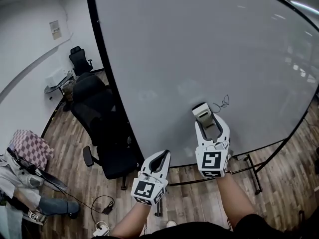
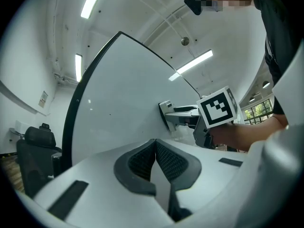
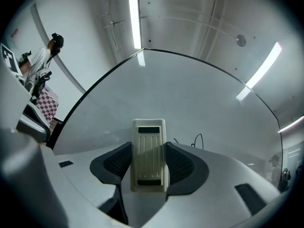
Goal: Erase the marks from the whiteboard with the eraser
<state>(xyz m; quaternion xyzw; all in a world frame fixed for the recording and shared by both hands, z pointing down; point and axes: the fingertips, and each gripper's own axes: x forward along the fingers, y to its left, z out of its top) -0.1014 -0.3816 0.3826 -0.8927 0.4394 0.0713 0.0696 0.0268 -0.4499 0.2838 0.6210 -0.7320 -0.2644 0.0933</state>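
eraser clamped in right tongs, scribble partly hidden behind them; left tongs pressed together, empty.

A cream rectangular plastic eraser sits clamped lengthwise between the fingers of the right gripper. Its far end is against the lower part of the large white, black-framed whiteboard. A small black scribbled mark lies just to its right.

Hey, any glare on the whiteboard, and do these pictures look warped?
Head view: the whiteboard frame bows, wide-angle distortion; faint reflections near its top. Left gripper view: mosaic patch up top. Right gripper view: dark round vignette, small glare at board's edge.
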